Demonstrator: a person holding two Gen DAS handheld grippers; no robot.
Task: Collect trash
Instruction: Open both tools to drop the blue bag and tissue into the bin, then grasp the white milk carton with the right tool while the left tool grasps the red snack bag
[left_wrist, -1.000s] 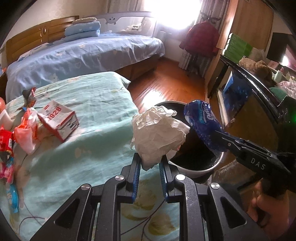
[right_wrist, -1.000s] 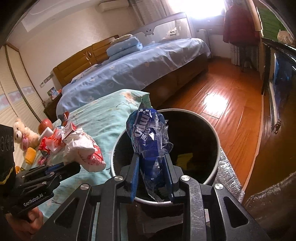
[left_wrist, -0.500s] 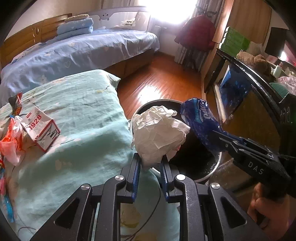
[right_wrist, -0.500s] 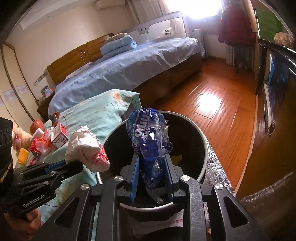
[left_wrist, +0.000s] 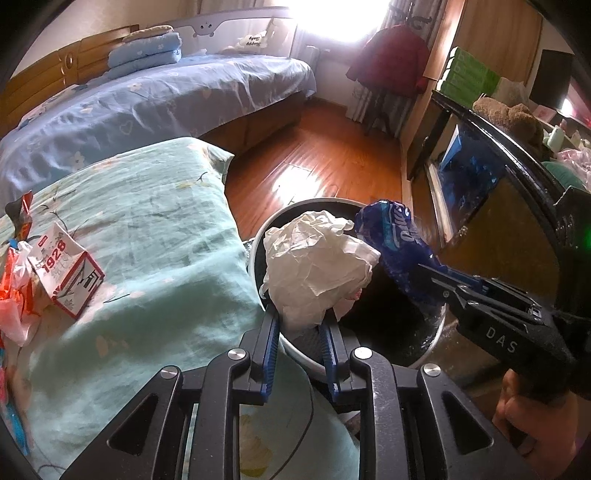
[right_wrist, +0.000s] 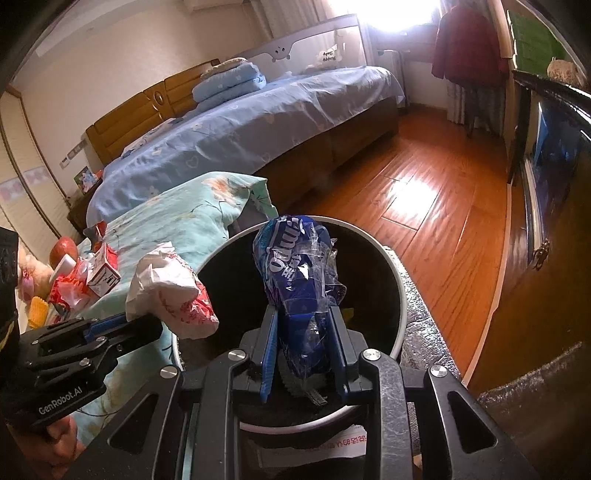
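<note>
My left gripper (left_wrist: 300, 317) is shut on a crumpled white paper wrapper (left_wrist: 317, 264) and holds it over the near rim of a round black trash bin (left_wrist: 432, 339). The wrapper also shows in the right wrist view (right_wrist: 166, 288), with red print. My right gripper (right_wrist: 303, 314) is shut on a crumpled blue plastic snack wrapper (right_wrist: 295, 266) and holds it above the bin's opening (right_wrist: 400, 295). The blue wrapper shows in the left wrist view (left_wrist: 399, 243) too, just right of the white one. More trash lies on the teal cover: a red and white "1928" carton (left_wrist: 68, 273) and red wrappers (left_wrist: 14, 295).
The teal floral cover (left_wrist: 147, 229) borders the bin on the left. A bed with blue sheets (left_wrist: 166, 99) stands behind. Wooden floor (left_wrist: 325, 162) lies beyond the bin. A dark cabinet (left_wrist: 498, 177) runs along the right. A stuffed toy (right_wrist: 29, 273) sits far left.
Both grippers have moved toward the bin with their wrappers still held. The white wrapper was beside the bin over the cover and now hangs over the bin's rim.
</note>
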